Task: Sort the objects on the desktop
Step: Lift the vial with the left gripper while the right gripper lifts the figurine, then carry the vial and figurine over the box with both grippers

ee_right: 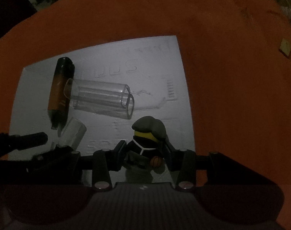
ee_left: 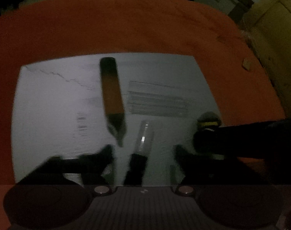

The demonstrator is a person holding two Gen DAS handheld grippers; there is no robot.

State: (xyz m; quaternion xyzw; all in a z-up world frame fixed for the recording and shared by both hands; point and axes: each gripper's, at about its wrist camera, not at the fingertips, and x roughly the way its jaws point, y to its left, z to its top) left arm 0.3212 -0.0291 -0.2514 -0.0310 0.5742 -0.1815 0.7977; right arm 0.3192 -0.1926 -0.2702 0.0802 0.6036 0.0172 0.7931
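On a white sheet lie an orange-and-black lighter-like stick, a clear plastic tube case and a small clear cap. My left gripper is open, its fingers either side of the clear cap's near end. My right gripper is shut on a small toy figure with a grey cap, yellow face and black body, standing on the sheet; it also shows in the left wrist view.
An orange cloth covers the table. A small tan block lies on the cloth at the right. A yellowish cabinet stands beyond the table's right edge. The scene is dim.
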